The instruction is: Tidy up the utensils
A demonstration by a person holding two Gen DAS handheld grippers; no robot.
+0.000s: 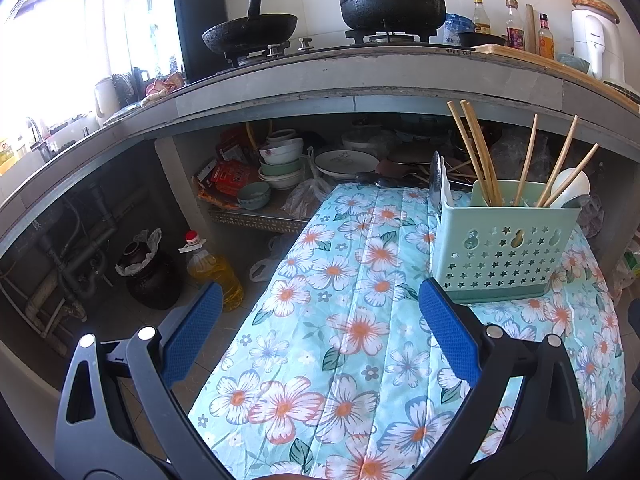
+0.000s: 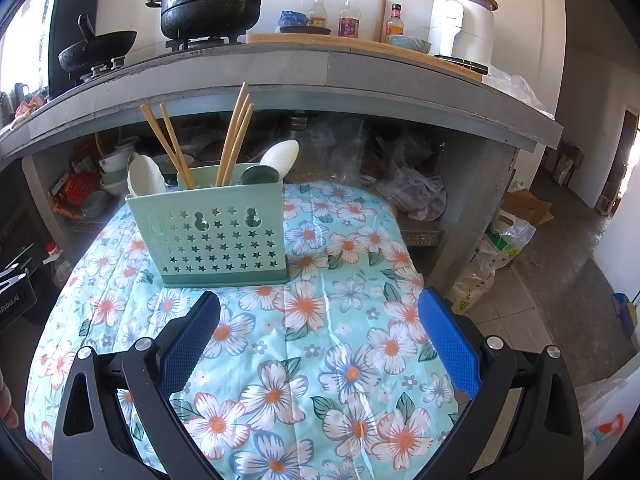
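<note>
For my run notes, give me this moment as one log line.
left gripper: open, empty | right gripper: open, empty | utensil holder: upright on floral cloth, holds chopsticks, spoons

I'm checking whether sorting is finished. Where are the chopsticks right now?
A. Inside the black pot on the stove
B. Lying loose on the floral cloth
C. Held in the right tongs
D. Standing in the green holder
D: the chopsticks stand upright in the green holder, and both tongs are open and empty.
</note>
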